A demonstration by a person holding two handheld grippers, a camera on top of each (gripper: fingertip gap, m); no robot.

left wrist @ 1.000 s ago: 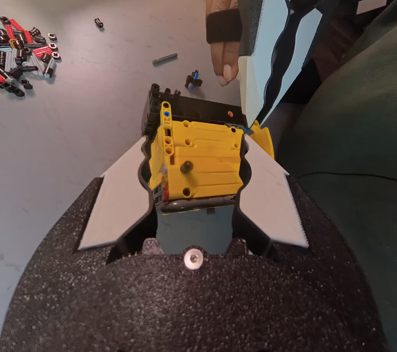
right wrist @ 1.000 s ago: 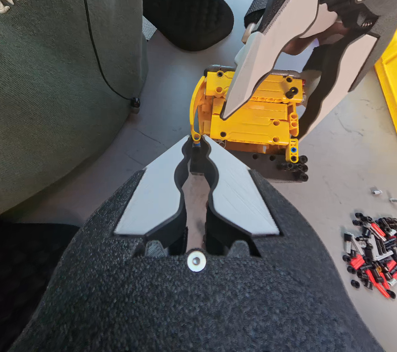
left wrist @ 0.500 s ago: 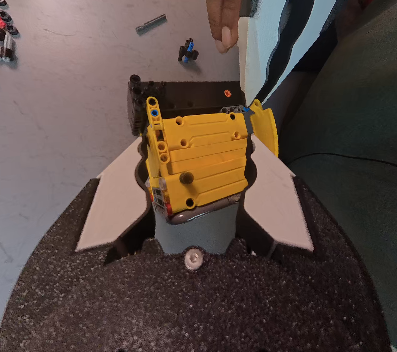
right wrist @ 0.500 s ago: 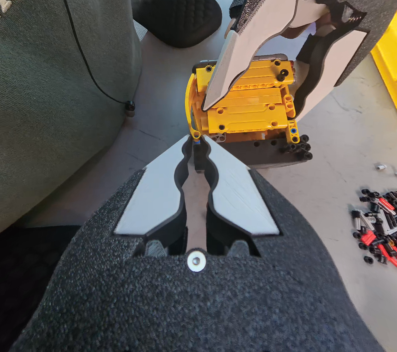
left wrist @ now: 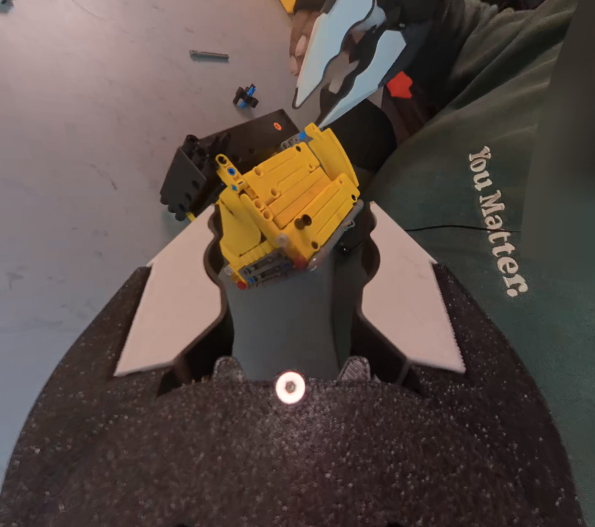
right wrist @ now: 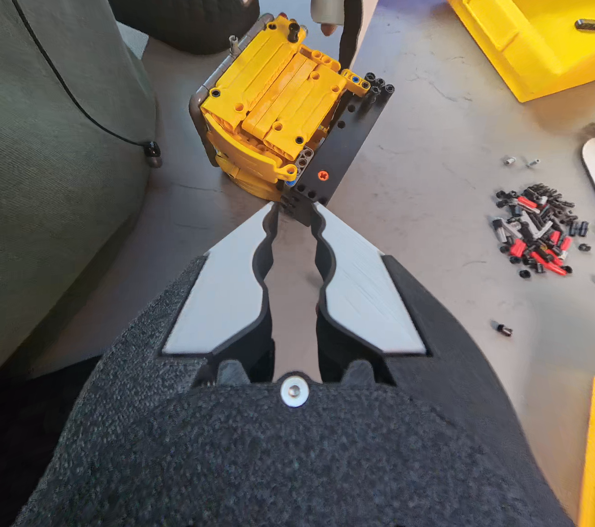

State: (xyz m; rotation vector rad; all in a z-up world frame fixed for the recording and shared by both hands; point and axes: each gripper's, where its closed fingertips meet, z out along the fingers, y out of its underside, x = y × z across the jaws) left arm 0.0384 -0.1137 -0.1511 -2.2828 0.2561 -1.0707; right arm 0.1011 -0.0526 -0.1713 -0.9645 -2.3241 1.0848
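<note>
A yellow brick model (left wrist: 289,199) joined to a black block (left wrist: 244,138) stands on the grey table, turned at an angle. My left gripper (left wrist: 289,212) is open. The model's near end lies between its fingers, with a gap on the right side. In the right wrist view the model (right wrist: 277,112) and its black block (right wrist: 341,138) are just ahead of my right gripper (right wrist: 293,206). Its jaws are closed on the near corner of the black block. The left gripper (right wrist: 296,35) shows beyond the model there. The right gripper (left wrist: 306,114) shows at the model's far corner in the left wrist view.
A pile of small black, red and grey pins (right wrist: 537,231) lies to the right. A yellow bin (right wrist: 528,13) stands at the far right. A grey axle (left wrist: 209,55) and a black-blue connector (left wrist: 245,97) lie loose. A person's green sweater (right wrist: 64,125) and a black pad (right wrist: 180,6) border the left. There is about 10 cm between the tips of the two grippers. About 8 cm separates my right fingertips from the black-blue connector (left wrist: 245,97).
My left gripper has opened and let go of the model. The model has turned on the table. My right gripper's jaws have spread wider, now around the black block's corner.
</note>
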